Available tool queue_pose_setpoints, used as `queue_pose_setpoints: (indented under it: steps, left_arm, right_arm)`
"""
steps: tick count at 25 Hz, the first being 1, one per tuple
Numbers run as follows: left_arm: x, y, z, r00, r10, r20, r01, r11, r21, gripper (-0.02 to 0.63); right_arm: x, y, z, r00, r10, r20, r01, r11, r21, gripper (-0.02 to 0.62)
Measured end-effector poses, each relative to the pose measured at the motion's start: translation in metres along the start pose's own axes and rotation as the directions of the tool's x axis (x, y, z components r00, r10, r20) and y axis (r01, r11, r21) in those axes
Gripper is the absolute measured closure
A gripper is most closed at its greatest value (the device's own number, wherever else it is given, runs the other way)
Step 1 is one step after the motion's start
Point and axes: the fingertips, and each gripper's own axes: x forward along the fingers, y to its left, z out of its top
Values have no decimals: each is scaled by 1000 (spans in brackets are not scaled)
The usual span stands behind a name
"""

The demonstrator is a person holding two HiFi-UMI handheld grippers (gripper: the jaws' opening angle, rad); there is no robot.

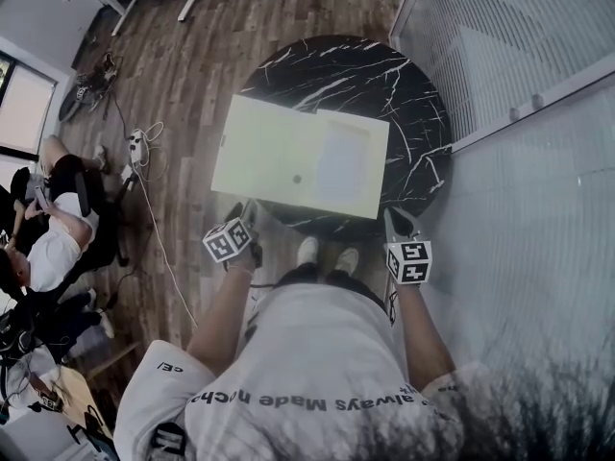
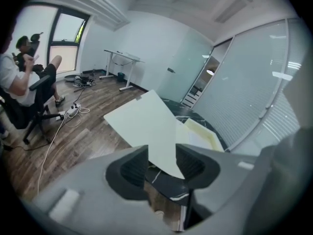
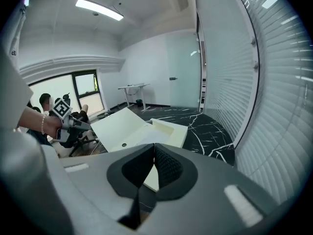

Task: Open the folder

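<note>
A pale yellow folder (image 1: 298,157) lies open on the round black marble table (image 1: 336,70). Its left leaf reaches out past the table's left rim. My left gripper (image 1: 246,215) hovers at the folder's near left corner. In the left gripper view the leaf (image 2: 146,121) runs toward me and its corner shows between the wide-apart jaws of that gripper (image 2: 164,166), with neither pad pressing on it. My right gripper (image 1: 396,219) is at the near right corner. Its jaws (image 3: 154,153) meet at the tips above the folder (image 3: 122,129).
A person sits in a chair (image 1: 48,248) to the left. A power strip with cables (image 1: 135,147) lies on the wood floor. A glass wall with blinds (image 1: 519,161) runs close along the table's right side. A desk (image 2: 122,58) stands at the back.
</note>
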Motion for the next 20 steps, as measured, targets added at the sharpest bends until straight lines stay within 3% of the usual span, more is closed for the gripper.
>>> queue_pose_setpoints:
  steps: [5, 10, 13, 20]
  left_arm:
    - [-29, -52, 18, 993, -94, 66, 87, 992, 96, 459]
    - [-62, -114, 46, 967, -215, 136, 181, 958, 221, 482]
    - [-89, -154, 61, 944, -283, 168, 222, 924, 312, 487]
    - [-148, -244, 90, 867, -446, 221, 288, 812, 508, 506]
  right_arm:
    - [-31, 14, 35, 996, 11, 85, -8, 999, -35, 594]
    - [-66, 29, 71, 986, 24, 166, -12, 997, -70, 594]
    - [-88, 40, 93, 978, 31, 206, -11, 995, -97, 594]
    - [-135, 61, 134, 956, 60, 287, -18, 989, -147, 594]
